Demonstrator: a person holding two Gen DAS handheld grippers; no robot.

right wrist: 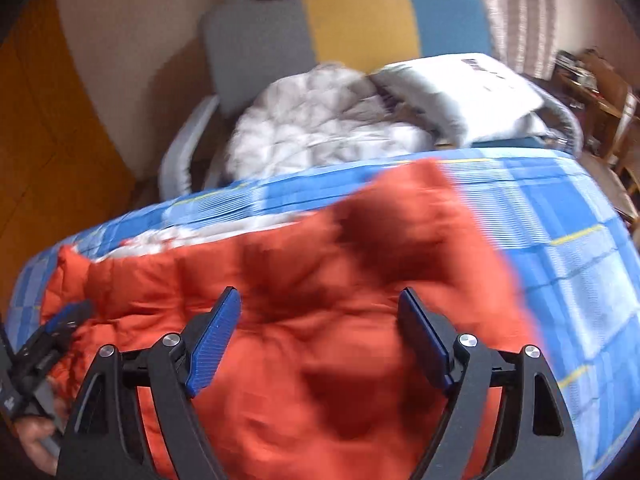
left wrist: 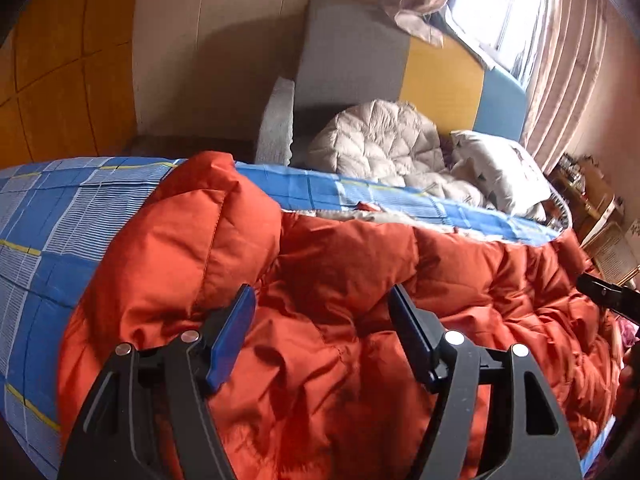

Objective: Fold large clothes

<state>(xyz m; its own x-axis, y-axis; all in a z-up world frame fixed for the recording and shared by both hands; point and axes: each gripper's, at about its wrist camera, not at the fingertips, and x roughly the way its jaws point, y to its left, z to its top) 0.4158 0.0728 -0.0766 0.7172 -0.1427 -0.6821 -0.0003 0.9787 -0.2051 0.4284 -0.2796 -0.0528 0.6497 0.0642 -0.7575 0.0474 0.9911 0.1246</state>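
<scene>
The left gripper point(left wrist: 322, 300) is closest to us, and its two blue fingers point(left wrist: 232, 336) stand wide apart with nothing between them. It hangs just over the big orange puffy coat point(left wrist: 340, 320), so it looks ready to go down and pinch some cloth. The right gripper point(right wrist: 320, 304) is spread wide too and holds nothing. It also hangs over the coat, farther along on the right. That picture is blurry, so small things are hard to see.

The coat lies long ways across the bed point(left wrist: 48, 216), which has a blue checked sheet. One end of the coat is bunched up into a fat lump point(left wrist: 192, 232) on the left. I think that is the hood or a sleeve, but I cannot tell. The two grippers are spread along the coat, probably so each can take one end and fold it over.

Past the coat there is a strip of bare blue sheet, so there is some room to fold that way. On the right there is more bare sheet point(right wrist: 580, 260) to slide into. The near edge of the coat sits close to the edge of the bed, so it could slip off. At the far end lie a white quilted coat point(left wrist: 380, 140) and a pillow point(left wrist: 500, 168), well apart from the orange one.
</scene>
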